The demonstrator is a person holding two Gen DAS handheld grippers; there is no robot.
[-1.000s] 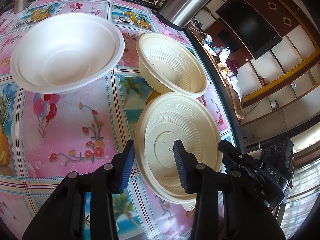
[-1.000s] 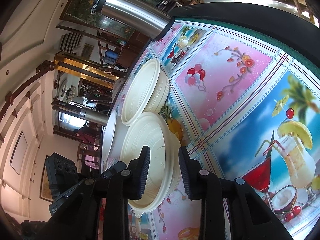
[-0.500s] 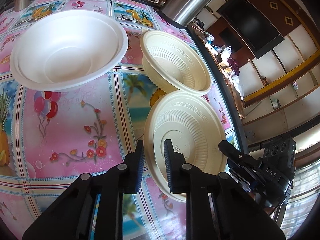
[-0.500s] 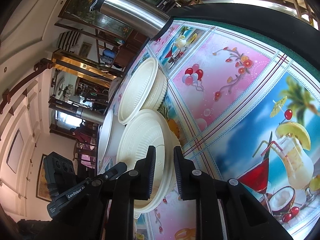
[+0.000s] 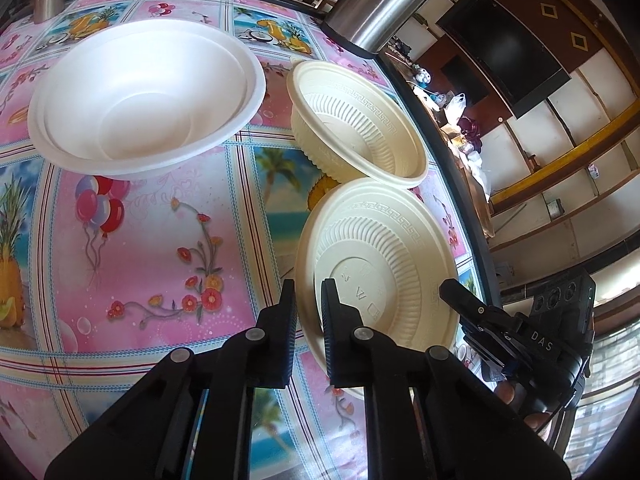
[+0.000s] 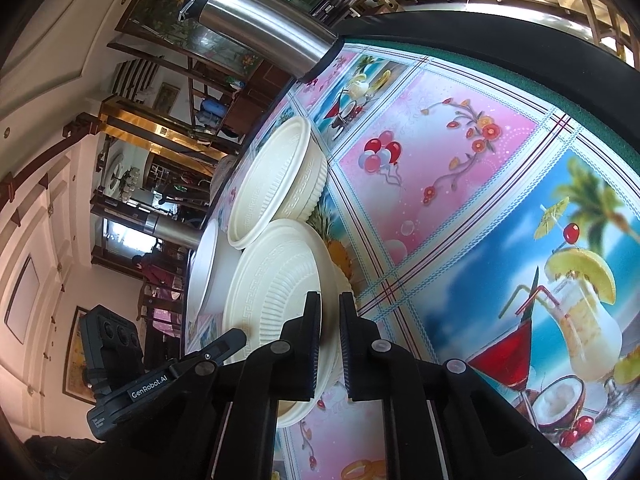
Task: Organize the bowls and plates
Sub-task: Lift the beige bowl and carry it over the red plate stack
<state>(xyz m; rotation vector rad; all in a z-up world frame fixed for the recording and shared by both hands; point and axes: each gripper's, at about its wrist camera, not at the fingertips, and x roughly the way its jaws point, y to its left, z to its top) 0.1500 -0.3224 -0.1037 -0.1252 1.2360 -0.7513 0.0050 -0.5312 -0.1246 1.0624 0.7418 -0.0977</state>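
Both the left gripper point(image 5: 308, 312) and right gripper point(image 6: 330, 320) pinch opposite rims of the near ribbed cream bowl point(image 5: 380, 264), which looks light, thin and bendy.

Left tool point(image 5: 308, 300) on cream bowl point(image 5: 384, 256) rim

From the left tool point(image 5: 308, 312) we are looking down close along its fingers across the table point(image 5: 160, 240); from the right tool point(image 6: 330, 328) we are facing it rolled sideways. Both are sharing the near cream bowl point(image 5: 384, 264) point(image 6: 276, 284).
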